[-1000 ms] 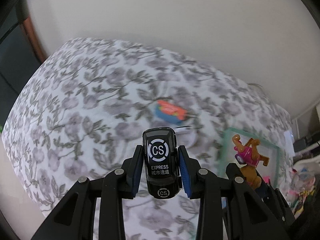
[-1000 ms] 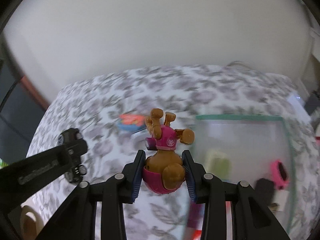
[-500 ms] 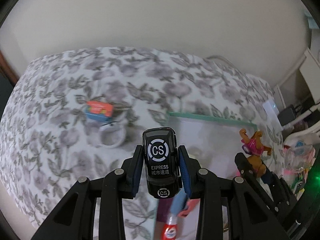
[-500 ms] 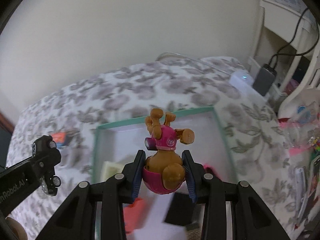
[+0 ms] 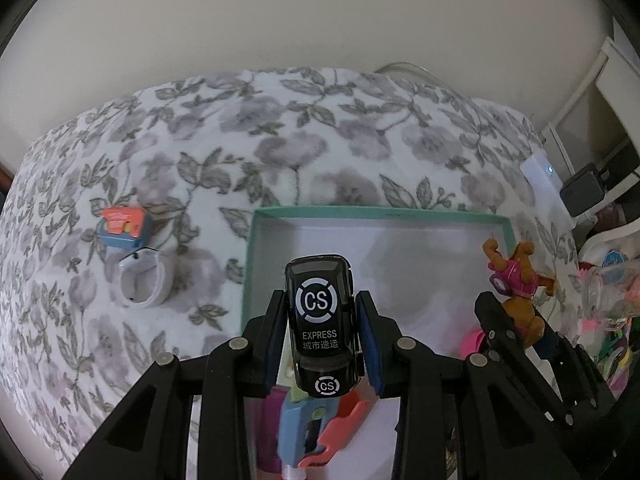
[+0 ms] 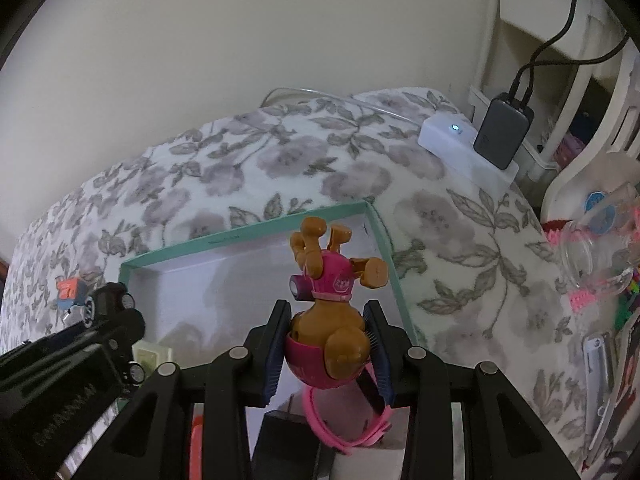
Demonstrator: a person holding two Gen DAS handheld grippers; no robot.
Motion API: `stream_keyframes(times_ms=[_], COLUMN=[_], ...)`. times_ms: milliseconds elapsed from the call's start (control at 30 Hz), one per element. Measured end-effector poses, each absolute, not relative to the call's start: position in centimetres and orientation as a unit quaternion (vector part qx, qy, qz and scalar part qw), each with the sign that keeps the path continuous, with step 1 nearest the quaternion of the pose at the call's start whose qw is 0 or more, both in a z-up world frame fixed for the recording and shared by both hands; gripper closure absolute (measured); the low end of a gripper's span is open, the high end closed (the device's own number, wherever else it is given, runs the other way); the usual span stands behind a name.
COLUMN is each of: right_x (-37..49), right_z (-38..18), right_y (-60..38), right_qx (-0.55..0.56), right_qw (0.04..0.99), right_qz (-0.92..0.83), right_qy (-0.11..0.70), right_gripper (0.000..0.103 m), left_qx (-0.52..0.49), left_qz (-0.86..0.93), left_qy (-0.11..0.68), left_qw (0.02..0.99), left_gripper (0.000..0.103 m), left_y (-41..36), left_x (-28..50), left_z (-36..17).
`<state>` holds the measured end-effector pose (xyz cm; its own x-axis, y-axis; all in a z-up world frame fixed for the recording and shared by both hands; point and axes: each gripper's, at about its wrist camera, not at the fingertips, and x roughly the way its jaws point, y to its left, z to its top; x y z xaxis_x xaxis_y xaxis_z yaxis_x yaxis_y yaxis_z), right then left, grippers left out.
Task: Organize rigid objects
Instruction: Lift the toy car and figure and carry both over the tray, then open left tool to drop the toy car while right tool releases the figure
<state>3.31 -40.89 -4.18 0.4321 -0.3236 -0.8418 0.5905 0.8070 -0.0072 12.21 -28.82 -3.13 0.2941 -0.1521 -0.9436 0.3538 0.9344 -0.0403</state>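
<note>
Gripping "CS EXPRESS" toy car (image 5: 320, 324), left tongs (image 5: 322, 344)

A home bedroom: floral bedspread (image 5: 280, 152), toys, white shelving (image 6: 560, 60).

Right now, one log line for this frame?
left gripper: black toy car held | right gripper: dog figure held | both over teal box

Around my work: a grey floral bedspread (image 5: 280, 152) under everything; a plain cream wall (image 6: 240, 40) behind; a white power strip (image 6: 460, 144) with a lit indicator, carrying a dark grey charger (image 6: 502, 132) with black cables (image 6: 560, 28); white shelving (image 6: 560, 40) beyond.
</note>
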Motion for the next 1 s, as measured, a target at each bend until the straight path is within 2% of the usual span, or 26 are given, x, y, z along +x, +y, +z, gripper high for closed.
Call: stream_keyframes(times_ms=[300, 833, 867, 967, 1000], right_x=[3.4, 3.5, 3.5, 3.6, 3.6], right_z=[-5.7, -4.9, -4.7, -3.8, -3.4], right_y=[-41.5, -41.2, -41.2, -40.8, -40.6], right_qx=[0.153, 0.144, 0.142, 0.129, 0.128], right_qw=[0.823, 0.817, 0.818, 0.822, 0.825], right_qz=[-0.273, -0.278, -0.278, -0.283, -0.281], right_qy=[0.475, 0.485, 0.483, 0.477, 0.473], right_gripper=[0.063, 0.06, 0.059, 0.045, 0.045], left_qx=[0.088, 0.062, 0.06, 0.05, 0.047], left_qz=[-0.163, -0.18, -0.178, -0.178, -0.178], left_qy=[0.585, 0.573, 0.572, 0.57, 0.57], left_qw=[0.789, 0.797, 0.799, 0.8, 0.801], left_gripper=[0.067, 0.067, 0.066, 0.063, 0.06], left_y=[-29.1, -27.7, -27.5, -26.8, -26.6], left_x=[12.1, 12.3, 12.3, 12.5, 12.7], left_z=[-5.3, -3.8, -3.5, -2.8, -2.5])
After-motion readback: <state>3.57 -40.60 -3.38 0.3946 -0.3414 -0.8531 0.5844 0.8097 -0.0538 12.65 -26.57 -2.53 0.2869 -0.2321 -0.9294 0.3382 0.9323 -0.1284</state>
